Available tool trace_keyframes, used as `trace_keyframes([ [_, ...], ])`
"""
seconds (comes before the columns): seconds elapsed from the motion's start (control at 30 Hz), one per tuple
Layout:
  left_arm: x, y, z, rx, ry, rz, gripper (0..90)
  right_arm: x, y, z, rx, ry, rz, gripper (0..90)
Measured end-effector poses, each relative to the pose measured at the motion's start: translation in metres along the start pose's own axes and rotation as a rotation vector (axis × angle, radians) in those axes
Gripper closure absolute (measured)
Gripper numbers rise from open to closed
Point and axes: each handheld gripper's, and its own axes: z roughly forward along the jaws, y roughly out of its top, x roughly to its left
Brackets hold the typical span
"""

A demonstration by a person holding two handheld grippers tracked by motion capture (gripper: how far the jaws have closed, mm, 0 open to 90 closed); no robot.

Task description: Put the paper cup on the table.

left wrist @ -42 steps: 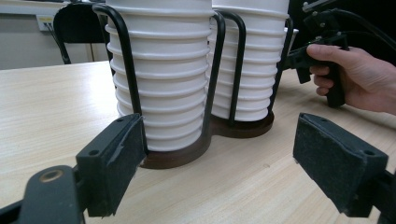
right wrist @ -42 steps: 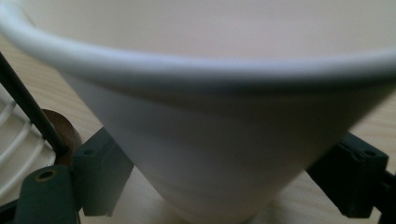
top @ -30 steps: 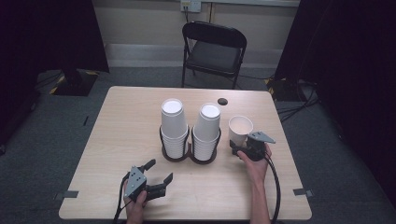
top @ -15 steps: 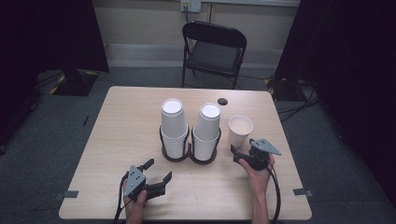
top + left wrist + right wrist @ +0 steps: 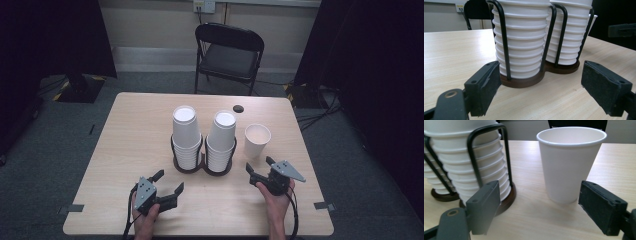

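Separation between the right gripper (image 5: 260, 171) and the single paper cup (image 5: 257, 140) is the change to note: one second ago the jaws bracketed the cup, half a second ago they were drawing back toward the person, and now they stand clear of it. The cup stands upright on the table (image 5: 125, 145), mouth up, just beside the right stack of cups (image 5: 221, 140) in the two-bay wire cup holder (image 5: 202, 167). Judged from this, the placing step is done and the cup is released.

Right gripper pose: held low near the table's front edge, jaws wide apart and empty, pointing toward the cup (the right gripper view shows the cup (image 5: 570, 162) between and beyond the pads).

Left gripper (image 5: 168, 186) pose: low at the front left, jaws likewise spread and empty, aimed at the left stack of cups (image 5: 521, 40).
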Motion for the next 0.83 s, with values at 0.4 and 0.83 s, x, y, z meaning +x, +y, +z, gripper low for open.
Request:
trace_keyframes([
  [0.4, 0.001, 0.000, -0.001, -0.011, -0.003, -0.004, 15.7, 0.013, -0.017, -0.015, -0.022, 0.007, -0.021, 15.6],
  [0.83, 0.002, -0.001, -0.002, -0.019, 0.003, -0.021, 15.8, 0.031, -0.031, -0.017, -0.074, 0.019, -0.052, 13.5],
])
